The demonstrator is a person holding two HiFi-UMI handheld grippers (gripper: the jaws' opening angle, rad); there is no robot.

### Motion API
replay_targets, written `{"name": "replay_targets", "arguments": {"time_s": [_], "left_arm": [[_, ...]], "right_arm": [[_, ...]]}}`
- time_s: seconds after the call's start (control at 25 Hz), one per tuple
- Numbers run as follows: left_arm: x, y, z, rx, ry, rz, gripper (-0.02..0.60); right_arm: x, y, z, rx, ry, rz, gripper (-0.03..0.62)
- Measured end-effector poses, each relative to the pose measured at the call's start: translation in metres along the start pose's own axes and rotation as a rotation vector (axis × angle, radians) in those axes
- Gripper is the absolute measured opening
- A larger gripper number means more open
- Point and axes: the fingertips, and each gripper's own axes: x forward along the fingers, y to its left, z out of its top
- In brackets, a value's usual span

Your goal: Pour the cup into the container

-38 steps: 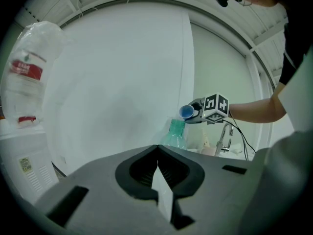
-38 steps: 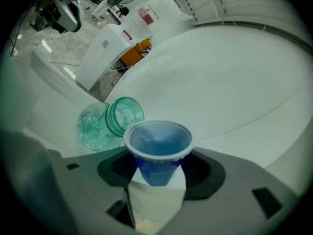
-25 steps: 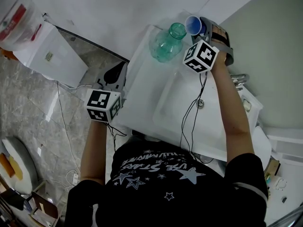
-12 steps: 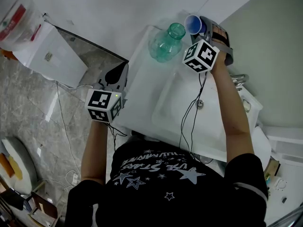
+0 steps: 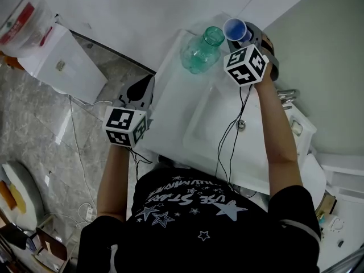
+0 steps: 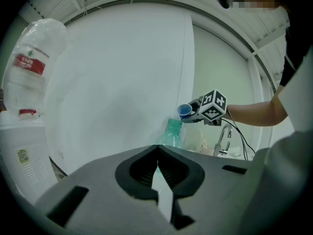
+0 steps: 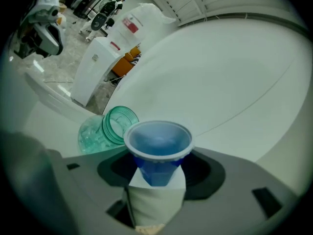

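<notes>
A small blue cup (image 5: 234, 29) is held upright, just right of and above the mouth of a green glass jar (image 5: 201, 51) that stands at the back of the white counter (image 5: 170, 104). My right gripper (image 5: 243, 34) is shut on the cup. In the right gripper view the blue cup (image 7: 157, 148) sits between my jaws (image 7: 157, 175), and the jar (image 7: 110, 127) lies lower left of it. My left gripper (image 5: 138, 93) hangs at the counter's left edge, empty, its jaws (image 6: 157, 150) meeting at the tips. From there the cup (image 6: 184, 111) and jar (image 6: 172, 132) show far ahead.
A white sink basin (image 5: 224, 131) fills the counter's middle, with a faucet (image 5: 288, 95) at its right. Black cables (image 5: 234, 124) trail from the right gripper across the basin. A white water dispenser (image 5: 54, 58) stands on the floor at left. A white wall runs behind the jar.
The right gripper and the cup have shifted slightly up and right, and the cup's mouth now faces more upward. The left gripper has stayed in place.
</notes>
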Motion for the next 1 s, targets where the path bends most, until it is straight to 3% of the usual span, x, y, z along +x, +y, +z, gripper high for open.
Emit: {"name": "replay_targets", "arguments": {"time_s": [0.4, 1.0], "left_arm": [[-0.017, -0.029, -0.005, 0.01, 0.01, 0.014, 0.011], [-0.068, -0.077, -0.017, 0.009, -0.009, 0.112, 0.011]], "right_arm": [[-0.036, -0.002, -0.001, 0.241, -0.106, 0.012, 0.27], [-0.1, 0.074, 0.011, 0.527, -0.321, 0.195, 0.272]]}}
